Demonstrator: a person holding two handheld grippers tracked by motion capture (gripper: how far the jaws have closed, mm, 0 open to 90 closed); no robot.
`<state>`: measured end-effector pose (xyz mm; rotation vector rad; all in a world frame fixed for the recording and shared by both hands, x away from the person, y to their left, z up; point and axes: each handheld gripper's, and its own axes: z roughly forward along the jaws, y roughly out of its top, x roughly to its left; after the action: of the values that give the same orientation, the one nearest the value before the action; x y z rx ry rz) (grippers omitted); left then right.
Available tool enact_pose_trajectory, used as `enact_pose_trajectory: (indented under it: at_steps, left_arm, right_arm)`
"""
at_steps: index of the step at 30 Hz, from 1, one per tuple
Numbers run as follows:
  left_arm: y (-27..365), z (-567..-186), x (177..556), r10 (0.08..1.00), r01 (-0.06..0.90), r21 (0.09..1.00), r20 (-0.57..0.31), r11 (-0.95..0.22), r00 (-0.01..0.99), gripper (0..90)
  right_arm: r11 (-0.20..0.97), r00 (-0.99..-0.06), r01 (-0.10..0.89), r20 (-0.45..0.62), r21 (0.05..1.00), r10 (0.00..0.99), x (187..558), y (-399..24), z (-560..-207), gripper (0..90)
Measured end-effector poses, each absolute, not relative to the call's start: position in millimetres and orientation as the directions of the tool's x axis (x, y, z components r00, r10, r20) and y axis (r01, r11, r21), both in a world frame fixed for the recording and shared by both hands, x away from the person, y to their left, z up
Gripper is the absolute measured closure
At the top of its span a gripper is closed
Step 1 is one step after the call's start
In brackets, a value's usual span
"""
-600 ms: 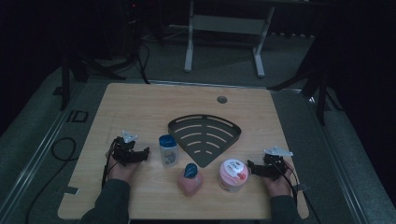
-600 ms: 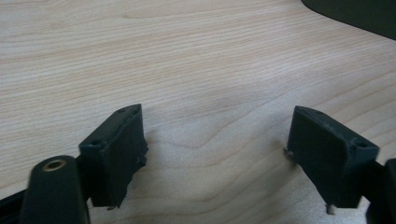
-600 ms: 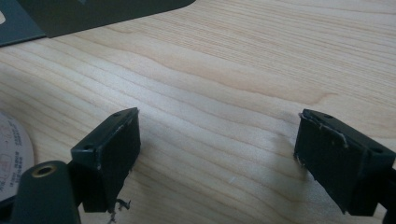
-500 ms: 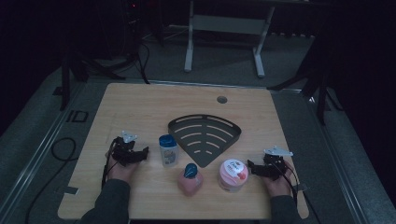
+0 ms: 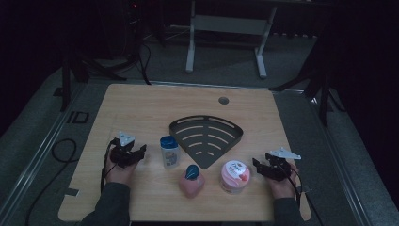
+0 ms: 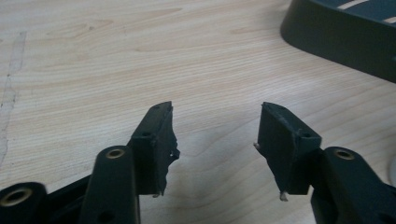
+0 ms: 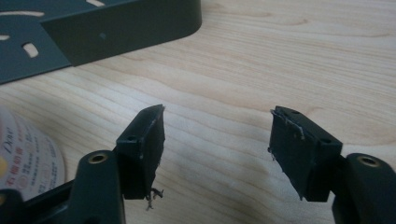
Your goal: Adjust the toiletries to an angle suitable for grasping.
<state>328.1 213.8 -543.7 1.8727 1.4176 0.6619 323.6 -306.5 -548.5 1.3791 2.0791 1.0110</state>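
Nearest you, at 6 o'clock on the tabletop (image 5: 141,108): a pink bottle with a blue cap (image 5: 191,181), lying just beside a round pink-lidded jar (image 5: 234,175) at its 3 o'clock.

At 8 o'clock: your left gripper (image 5: 134,154), resting on the wood under your left hand (image 5: 118,172). In the left gripper view its jaws are spread, with bare wood between them.

At 4 o'clock: your right gripper (image 5: 261,167), under your right hand (image 5: 281,186), jaws likewise parted over bare wood in the right gripper view. It sits near the jar but apart from it.

Farther in, left of centre: a small white bottle with a blue lid (image 5: 169,150), upright.

Centre: a dark fan-shaped slotted tray (image 5: 207,138), its point toward you, just beside the white bottle.

At 12 o'clock, near the far edge: a round grommet hole (image 5: 223,100).
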Motion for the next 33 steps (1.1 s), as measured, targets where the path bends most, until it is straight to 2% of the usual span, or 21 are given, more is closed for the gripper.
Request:
enact_pose_trajectory:
  at_steps: [4,8,9,10,13,16,23,33]
  left_arm:
    - [211,-540,324,0.951,0.602,0.776,-0.008,-0.189,0.310,51.7]
    - [210,-535,318,0.940,0.586,0.788,-0.026,-0.189,0.339,66.3]
    - [210,-534,317,0.939,0.581,0.792,-0.030,-0.188,0.343,66.3]
    - [211,-530,313,0.933,0.568,0.801,-0.034,-0.188,0.358,75.0]
    - [213,-526,309,0.926,0.568,0.803,-0.055,-0.181,0.373,88.4]
    - [213,-526,308,0.921,0.572,0.800,-0.064,-0.183,0.384,89.4]
    - [205,-520,299,0.870,0.556,0.790,-0.060,-0.259,0.490,89.7]
    - [187,-516,285,0.799,0.491,0.790,-0.001,-0.369,0.602,89.6]
  right_arm:
    - [0.248,-0.400,0.591,0.012,0.767,0.916,323,-306,-550,38.1]
    - [0.261,-0.404,0.594,0.001,0.761,0.915,323,-305,-553,40.9]
    - [0.261,-0.404,0.594,0.001,0.761,0.915,323,-305,-553,40.9]
    - [0.266,-0.406,0.594,-0.003,0.759,0.914,323,-305,-554,41.0]
    - [0.270,-0.405,0.591,-0.009,0.760,0.914,323,-305,-554,41.2]
    - [0.271,-0.406,0.590,-0.010,0.761,0.914,323,-305,-554,41.3]
    - [0.276,-0.410,0.592,-0.011,0.757,0.912,322,-305,-555,41.0]
    - [0.290,-0.416,0.593,-0.022,0.752,0.909,323,-305,-555,40.5]
